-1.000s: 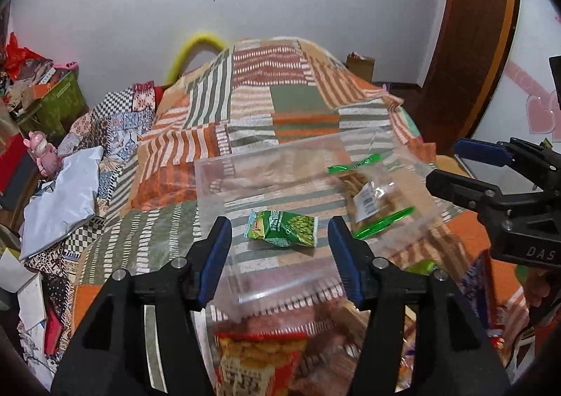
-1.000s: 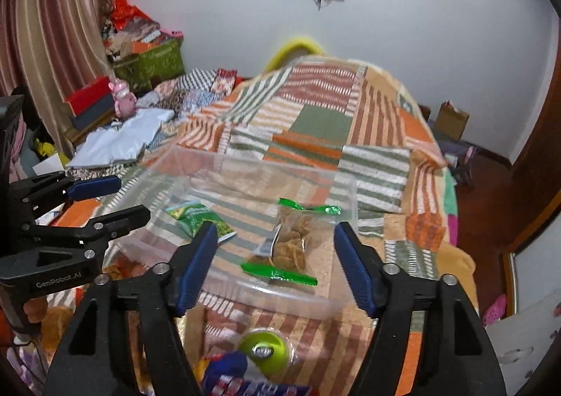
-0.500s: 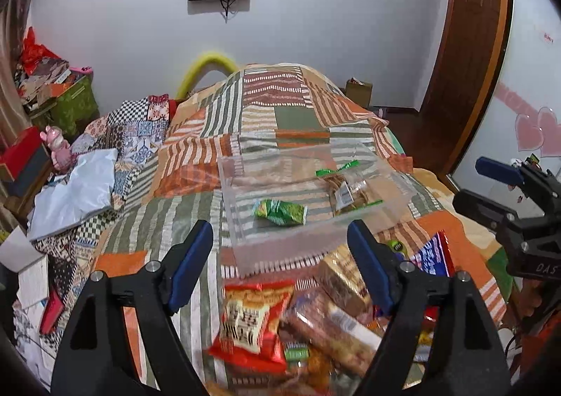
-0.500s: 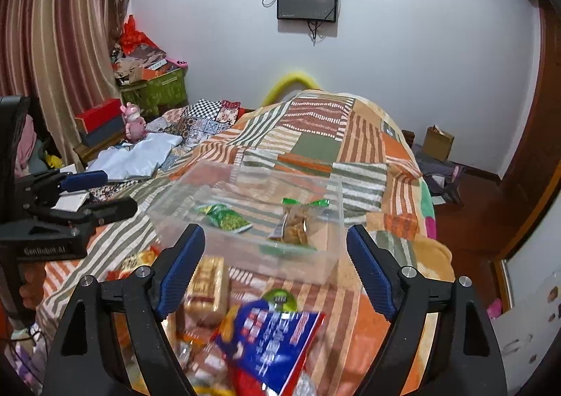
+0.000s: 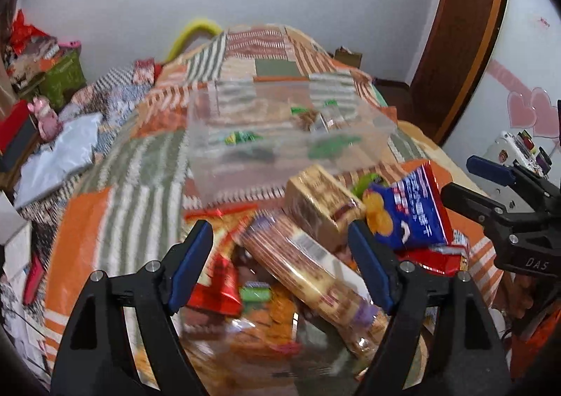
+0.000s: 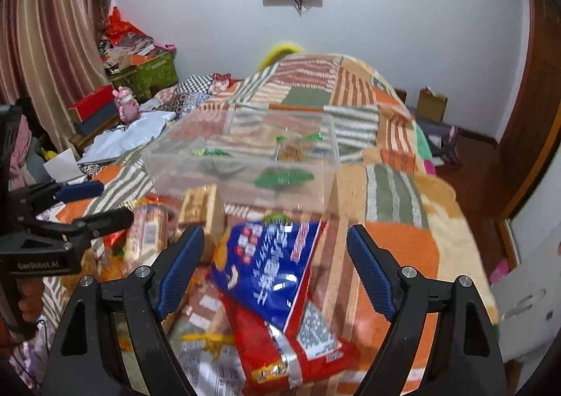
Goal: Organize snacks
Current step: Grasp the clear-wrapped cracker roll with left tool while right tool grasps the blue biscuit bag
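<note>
Lying in a loose heap on the bed [image 6: 392, 185], the snacks [image 5: 315, 255] sit just in front of a clear bin [image 5: 280, 136]. The left gripper [image 5: 280, 266] hangs above a long biscuit pack [image 5: 308, 270], its jaws wide apart after spreading, gripping nothing. The right gripper [image 6: 277, 266] hovers over a blue bag [image 6: 270, 270] that lies on a red packet [image 6: 298, 354]; its jaws have likewise just widened and clasp nothing. Inside the bin lie a small green packet [image 6: 210, 152] and a clear pouch [image 6: 294, 150] with green ends. A tan box [image 5: 322, 206] leans by the bin's front wall.
</note>
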Tool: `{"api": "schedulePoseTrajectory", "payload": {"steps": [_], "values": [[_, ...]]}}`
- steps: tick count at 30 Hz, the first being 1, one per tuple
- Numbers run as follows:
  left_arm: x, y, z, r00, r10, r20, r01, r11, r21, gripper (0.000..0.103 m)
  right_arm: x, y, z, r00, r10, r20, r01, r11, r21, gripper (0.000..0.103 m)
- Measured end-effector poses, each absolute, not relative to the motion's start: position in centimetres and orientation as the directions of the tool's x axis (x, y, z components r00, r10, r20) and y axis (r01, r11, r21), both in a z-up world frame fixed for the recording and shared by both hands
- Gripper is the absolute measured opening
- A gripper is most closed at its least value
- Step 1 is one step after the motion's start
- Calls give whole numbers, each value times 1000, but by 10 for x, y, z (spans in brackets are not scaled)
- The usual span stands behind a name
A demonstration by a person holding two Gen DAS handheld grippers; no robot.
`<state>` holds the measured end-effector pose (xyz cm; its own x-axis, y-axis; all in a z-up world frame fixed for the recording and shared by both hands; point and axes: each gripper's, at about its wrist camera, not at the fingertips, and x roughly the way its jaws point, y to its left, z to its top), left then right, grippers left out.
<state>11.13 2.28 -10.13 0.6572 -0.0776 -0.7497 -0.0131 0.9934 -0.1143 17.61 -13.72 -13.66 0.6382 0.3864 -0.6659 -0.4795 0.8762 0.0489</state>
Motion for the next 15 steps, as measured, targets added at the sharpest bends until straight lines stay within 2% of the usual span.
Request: {"api": "schedulePoseTrajectory", "payload": {"steps": [10,15], "values": [[114,-1,-128,614,-85,-785,-1,994,-109,79,188,-139,-167,569,399,-719,-476,873,107,81],[117,-2,-142,594,-95,-799,-4,993,-120,78,194,-135,-181,503,437,-746,-474,861,185,81]]}}
